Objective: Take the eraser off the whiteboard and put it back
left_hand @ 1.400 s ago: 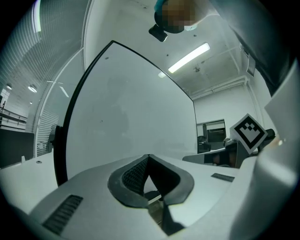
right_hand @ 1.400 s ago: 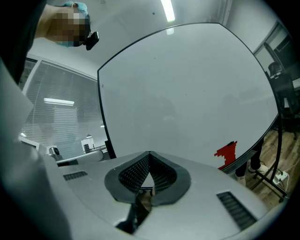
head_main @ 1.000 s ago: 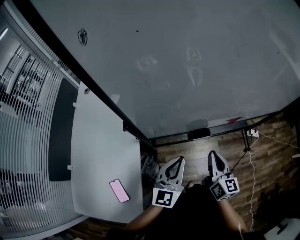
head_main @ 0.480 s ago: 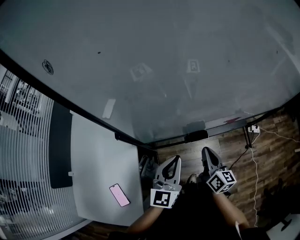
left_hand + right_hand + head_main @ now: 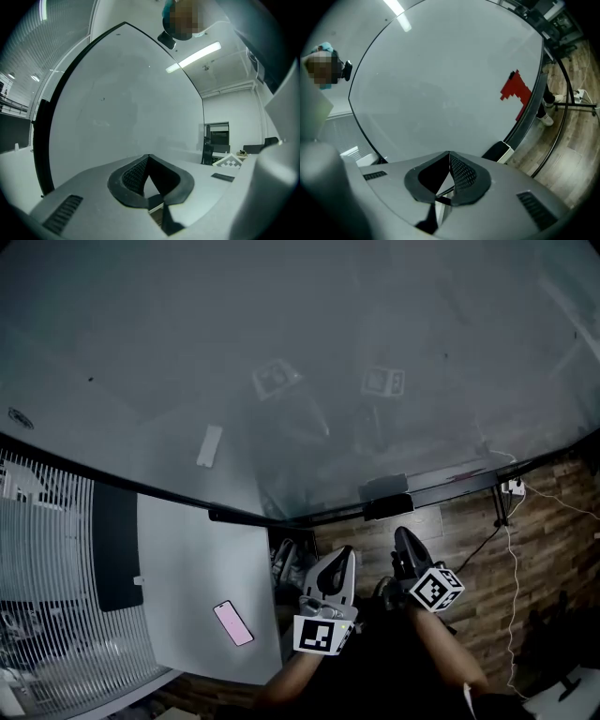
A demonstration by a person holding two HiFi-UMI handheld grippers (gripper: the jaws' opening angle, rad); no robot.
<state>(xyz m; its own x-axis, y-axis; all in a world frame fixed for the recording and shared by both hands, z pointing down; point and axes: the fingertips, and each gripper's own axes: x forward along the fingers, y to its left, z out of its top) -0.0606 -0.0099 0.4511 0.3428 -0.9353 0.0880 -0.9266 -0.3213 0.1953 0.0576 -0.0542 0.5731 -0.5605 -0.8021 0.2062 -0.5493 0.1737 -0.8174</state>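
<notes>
The left gripper (image 5: 343,555) has its jaws closed on nothing; the eraser (image 5: 388,508) lies at their 1 o'clock along the bottom edge of the whiteboard (image 5: 309,352), long axis 9 to 3. The right gripper (image 5: 401,536), jaws likewise together and empty, is nearer, with the eraser close to its 12 o'clock.

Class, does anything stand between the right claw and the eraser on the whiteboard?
Nothing visible does. The eraser sits at the lower edge of the whiteboard, beyond the shut right claw, with open space between.

You stand over a wood-plank floor (image 5: 469,531). At your left: white table (image 5: 187,568) bearing a pink phone (image 5: 232,622), slatted blinds (image 5: 47,559) beyond. Overhead: one lit strip light (image 5: 193,56).
</notes>
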